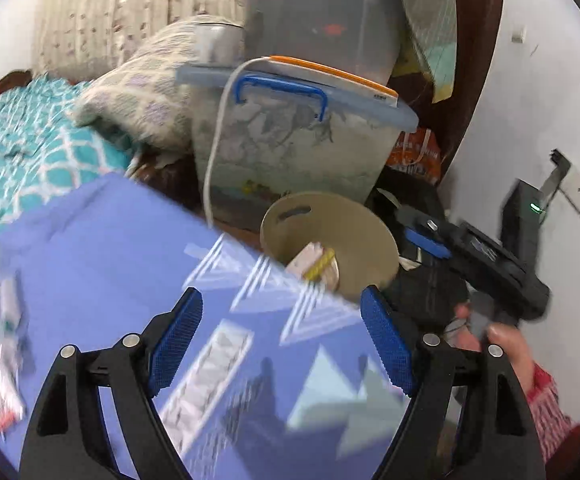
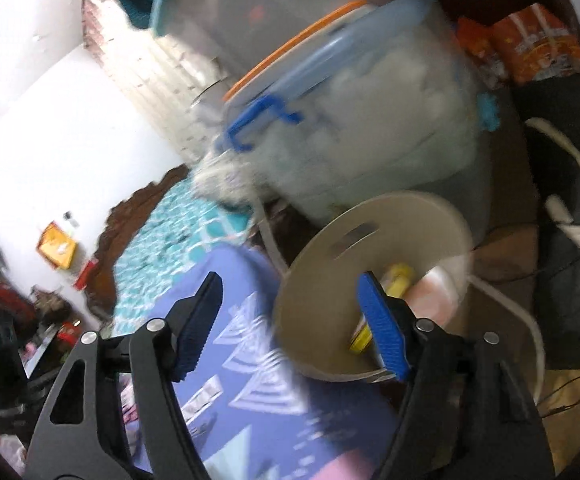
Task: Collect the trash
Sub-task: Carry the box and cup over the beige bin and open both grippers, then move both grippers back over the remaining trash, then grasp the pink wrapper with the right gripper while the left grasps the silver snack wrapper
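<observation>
A beige round bin (image 1: pixel 354 236) stands beside the bed and holds a pink-white wrapper (image 1: pixel 308 260) and a yellow wrapper (image 1: pixel 322 265). In the right wrist view the bin (image 2: pixel 330 280) shows the yellow wrapper (image 2: pixel 398 278) and a pink piece (image 2: pixel 436 292) inside. My left gripper (image 1: pixel 281 340) is open and empty above the blue patterned sheet (image 1: pixel 129 248). Blurred wrappers (image 1: pixel 1 360) lie on the sheet at the far left. My right gripper (image 2: pixel 290 324) is open and empty, over the bin's near rim; it shows in the left view (image 1: pixel 470 252).
A clear storage box with a blue lid (image 1: pixel 298 136) stands behind the bin, with a white cable (image 1: pixel 217 128) hanging down. A pillow (image 1: pixel 137 92) and teal bedspread (image 1: pixel 29 140) lie to the left. A black bag (image 2: pixel 570 200) sits right of the bin.
</observation>
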`<state>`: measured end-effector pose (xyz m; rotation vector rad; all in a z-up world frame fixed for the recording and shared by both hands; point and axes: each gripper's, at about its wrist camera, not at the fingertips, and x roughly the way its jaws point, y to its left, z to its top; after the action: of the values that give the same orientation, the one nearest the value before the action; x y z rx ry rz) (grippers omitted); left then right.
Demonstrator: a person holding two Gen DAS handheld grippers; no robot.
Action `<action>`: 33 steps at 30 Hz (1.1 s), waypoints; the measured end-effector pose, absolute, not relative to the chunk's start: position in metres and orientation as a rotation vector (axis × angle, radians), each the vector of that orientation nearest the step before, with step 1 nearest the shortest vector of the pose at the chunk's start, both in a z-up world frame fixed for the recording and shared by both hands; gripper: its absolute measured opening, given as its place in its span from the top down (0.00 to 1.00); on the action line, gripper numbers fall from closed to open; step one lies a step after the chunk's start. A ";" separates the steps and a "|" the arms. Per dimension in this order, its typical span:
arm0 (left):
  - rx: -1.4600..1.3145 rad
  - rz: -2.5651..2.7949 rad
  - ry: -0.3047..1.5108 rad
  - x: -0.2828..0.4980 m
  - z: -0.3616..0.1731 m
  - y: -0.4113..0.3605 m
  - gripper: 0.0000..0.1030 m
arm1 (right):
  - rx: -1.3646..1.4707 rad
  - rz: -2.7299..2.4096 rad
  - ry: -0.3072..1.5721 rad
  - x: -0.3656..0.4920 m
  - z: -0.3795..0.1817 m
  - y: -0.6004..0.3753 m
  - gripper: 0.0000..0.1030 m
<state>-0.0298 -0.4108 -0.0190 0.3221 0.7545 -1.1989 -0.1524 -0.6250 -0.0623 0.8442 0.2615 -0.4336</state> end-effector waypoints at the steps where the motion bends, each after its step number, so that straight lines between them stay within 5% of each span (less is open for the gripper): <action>1: 0.315 -1.189 0.759 -0.032 -0.022 -0.389 0.26 | 0.845 -0.404 0.272 -0.146 -0.063 -0.617 0.35; 18: 0.031 -0.687 0.919 0.018 -0.059 -0.114 0.30 | 0.763 0.037 0.543 0.008 -0.072 -0.452 0.48; 33: 0.072 -0.685 0.883 0.071 -0.030 -0.105 0.30 | 0.743 0.155 0.714 0.087 -0.096 -0.406 0.50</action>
<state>0.0708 -0.1051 -0.0297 0.0724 0.8832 -0.6852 0.0872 -0.4060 -0.0956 0.7429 0.7136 0.1545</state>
